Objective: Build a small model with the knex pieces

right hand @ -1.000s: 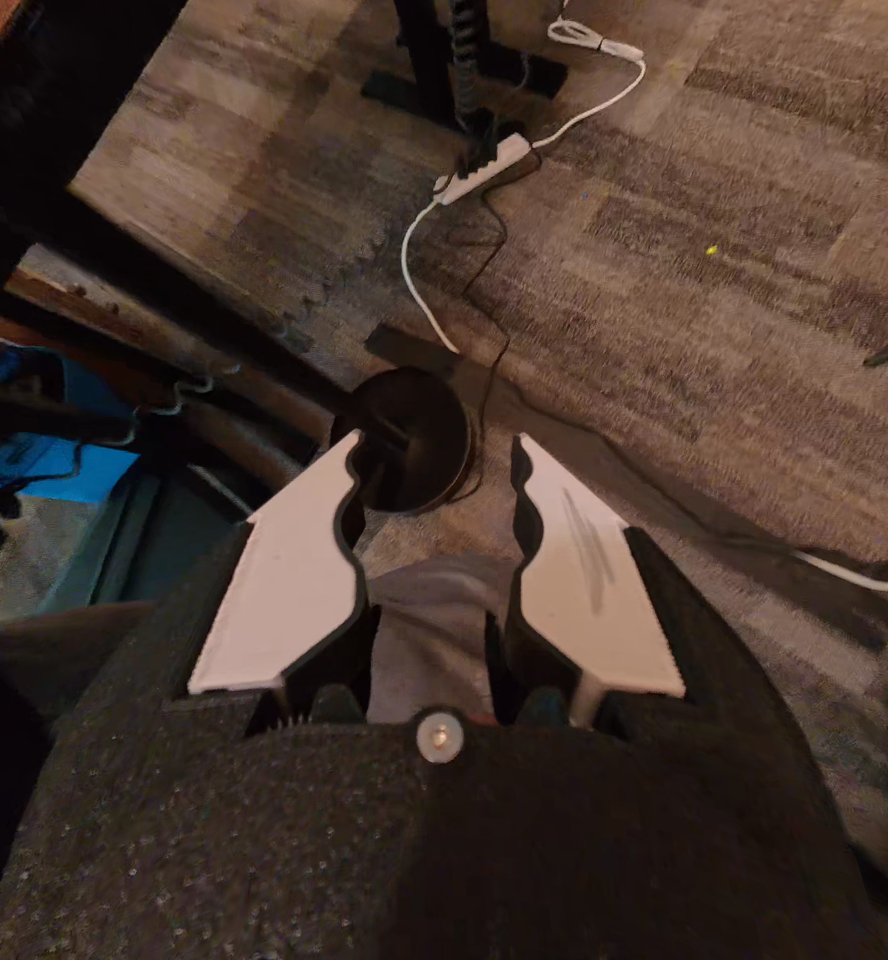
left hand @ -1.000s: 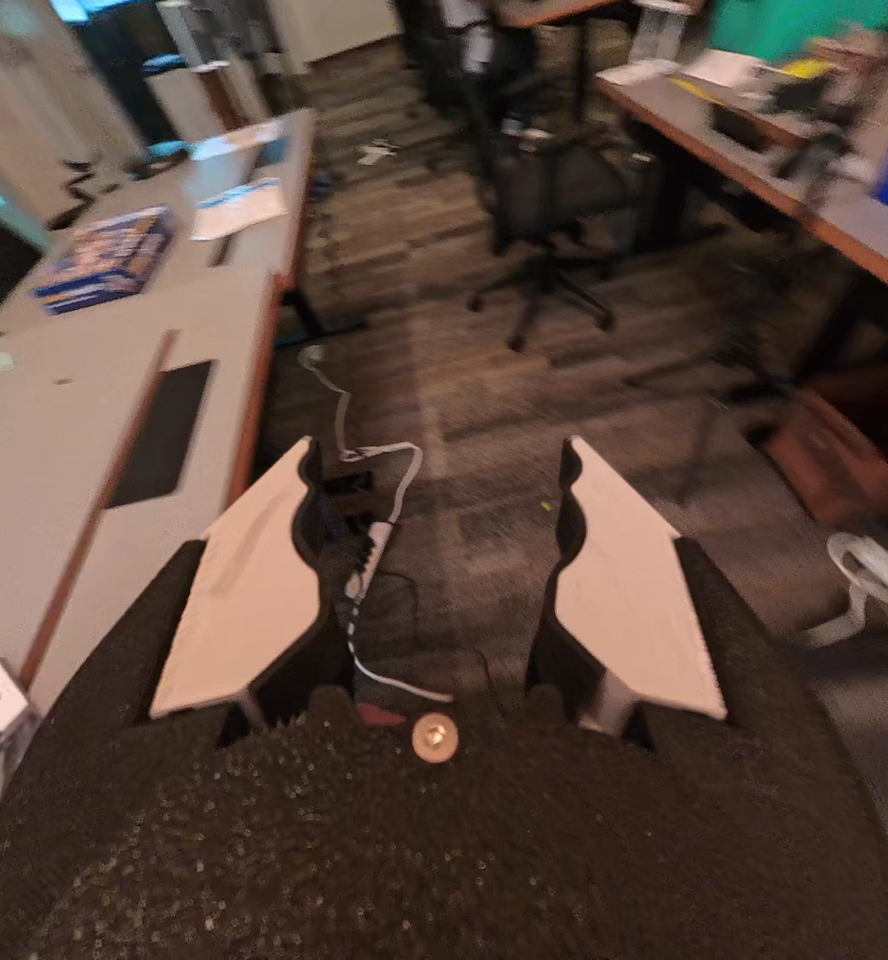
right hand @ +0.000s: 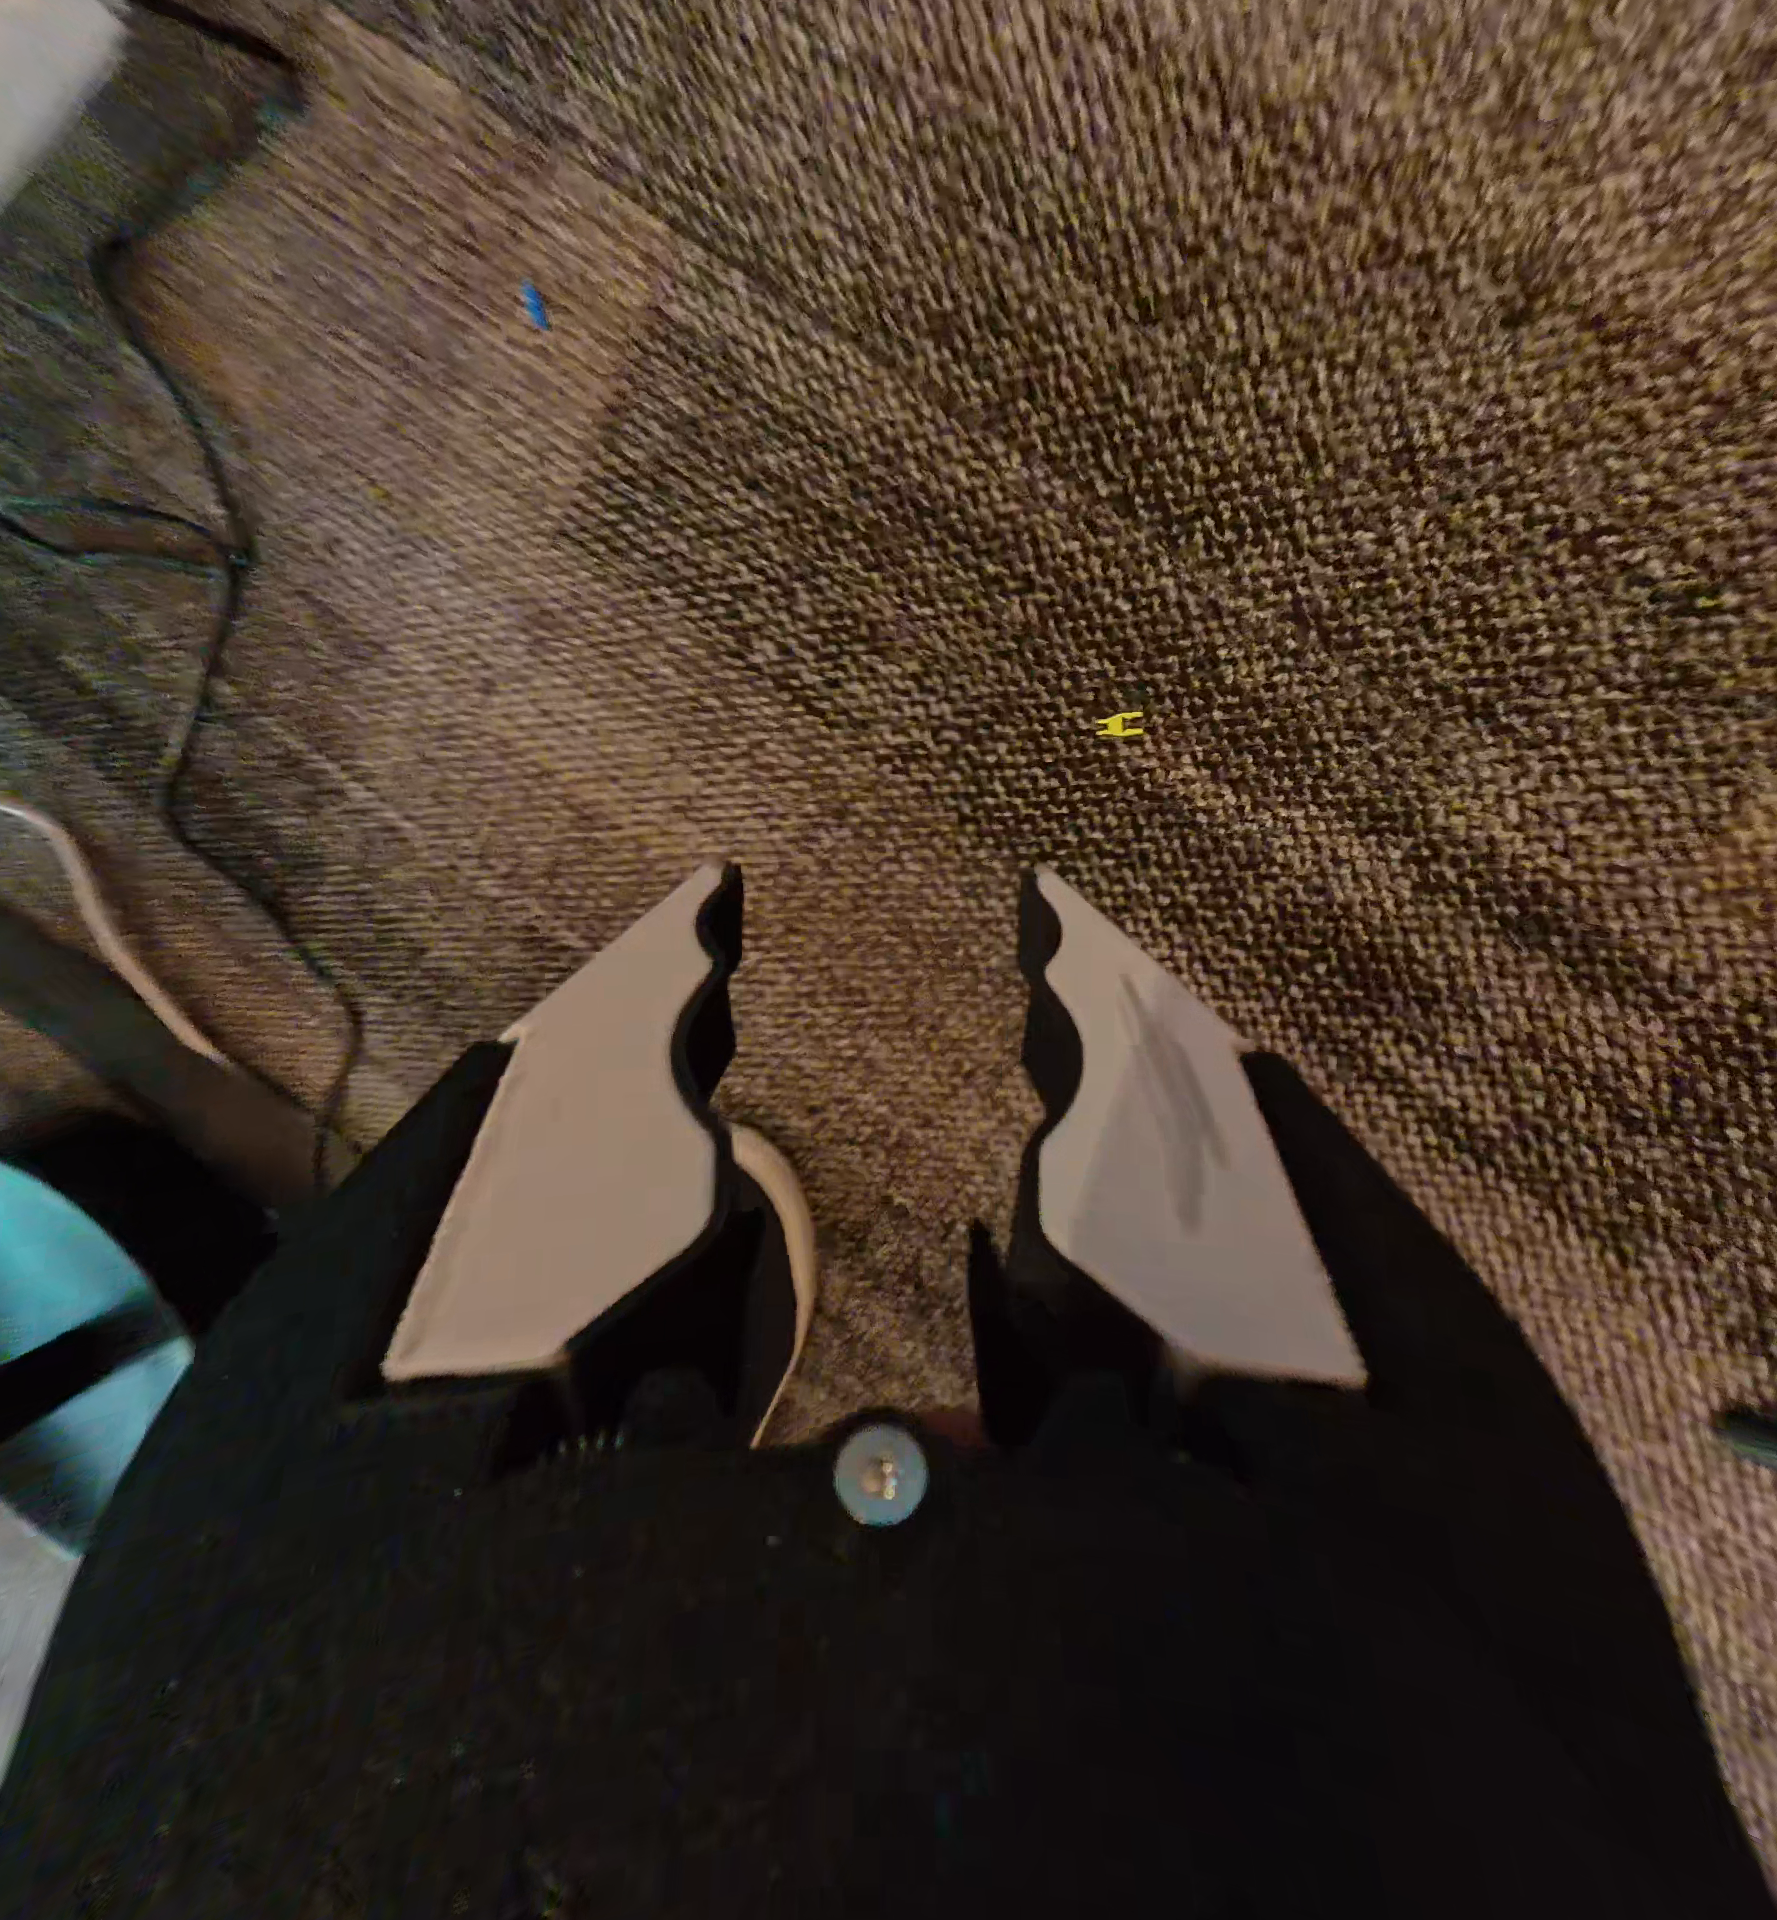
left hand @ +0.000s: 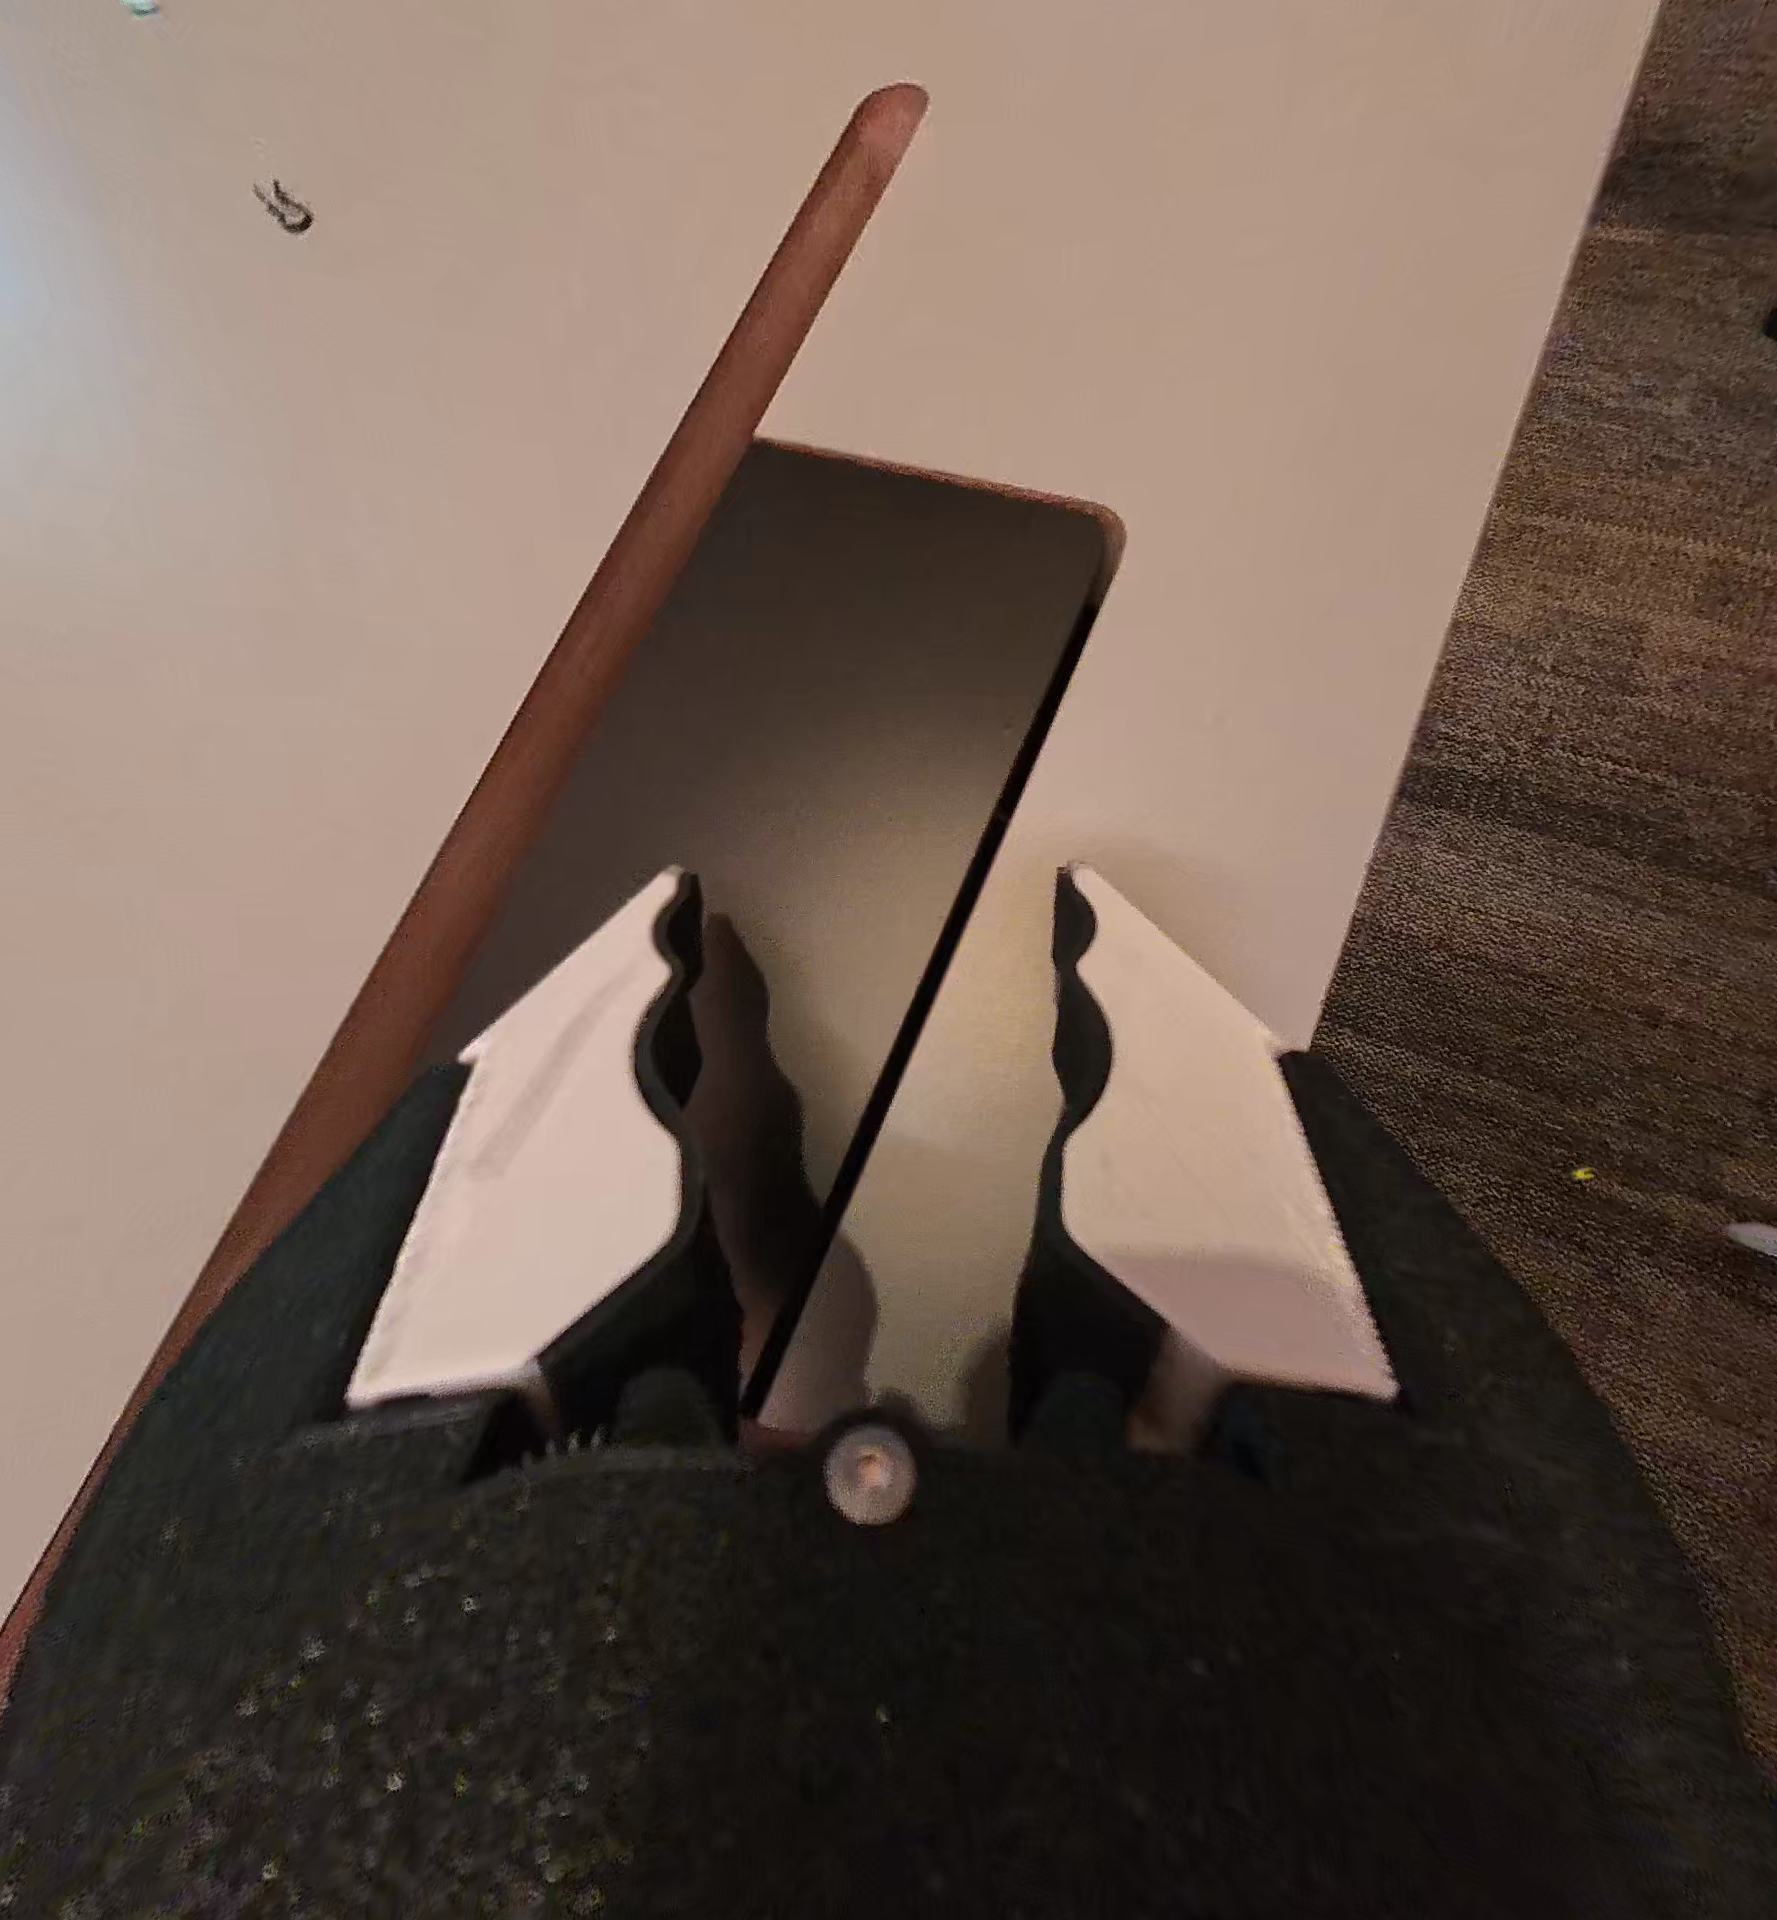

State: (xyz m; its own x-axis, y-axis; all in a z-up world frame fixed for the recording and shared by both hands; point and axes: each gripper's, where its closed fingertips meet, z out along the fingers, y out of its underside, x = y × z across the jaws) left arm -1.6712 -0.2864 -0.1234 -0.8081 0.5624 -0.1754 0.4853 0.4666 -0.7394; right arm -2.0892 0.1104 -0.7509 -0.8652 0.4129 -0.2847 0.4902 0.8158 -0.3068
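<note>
The left gripper point(left hand: 879, 883) hangs spread wide and empty over a pale desk point(left hand: 1227, 312), its tips above the dark rectangular cutout point(left hand: 811, 707) that opens at the desk's brown wooden edge point(left hand: 593, 665). A small dark mark point(left hand: 283, 206) lies toward the far left corner; carpet point(left hand: 1611, 727) borders the desk's right edge. The right gripper point(right hand: 882, 883) is likewise parted, gripping nothing, over speckled carpet point(right hand: 1279, 468). A yellow scrap point(right hand: 1119, 725) lies just beyond its tips, a blue fleck point(right hand: 534, 305) farther left, a dark cable point(right hand: 200, 665) near the left edge.
</note>
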